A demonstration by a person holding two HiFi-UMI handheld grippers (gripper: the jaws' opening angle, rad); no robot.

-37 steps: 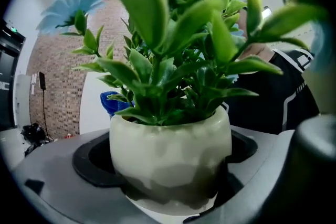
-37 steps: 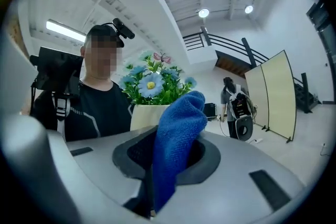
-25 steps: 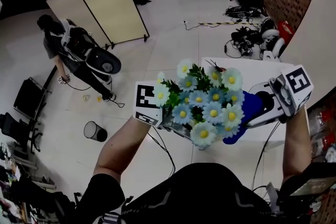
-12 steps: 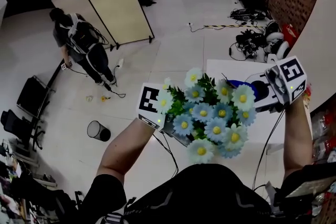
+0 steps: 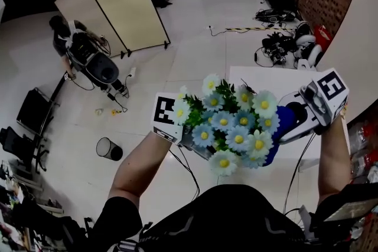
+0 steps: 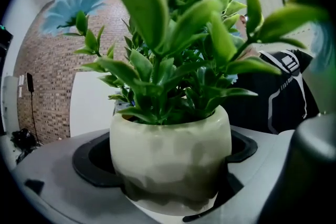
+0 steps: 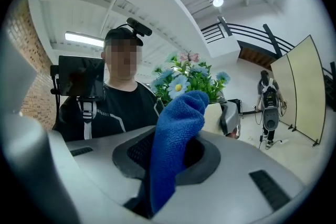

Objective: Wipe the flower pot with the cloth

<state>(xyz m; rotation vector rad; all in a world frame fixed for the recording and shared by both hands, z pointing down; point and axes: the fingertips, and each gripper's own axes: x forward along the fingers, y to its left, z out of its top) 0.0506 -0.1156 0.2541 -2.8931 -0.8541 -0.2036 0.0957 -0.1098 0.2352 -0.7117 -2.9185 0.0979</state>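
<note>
Flower pot (image 6: 170, 157): pale glazed, upright, clamped between the jaws of the left gripper (image 5: 188, 137) and held in the air close to the body. It is filled with blue daisies (image 5: 236, 124).

Cloth (image 7: 176, 139): blue, pinched in the right gripper (image 5: 298, 118) and raised just beside the blooms; contact with the pot cannot be confirmed.

White table (image 5: 260, 75): seen beyond.

Waste bin (image 5: 107, 148) and folding screen (image 5: 118, 3): set farther off on the floor.

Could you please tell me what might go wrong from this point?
1. The pot is held up by the left tongs alone; a hard push from the cloth could slip it out.
2. The flowers hide the pot in the head view, so the cloth in the right tongs may wipe petals instead.
</note>
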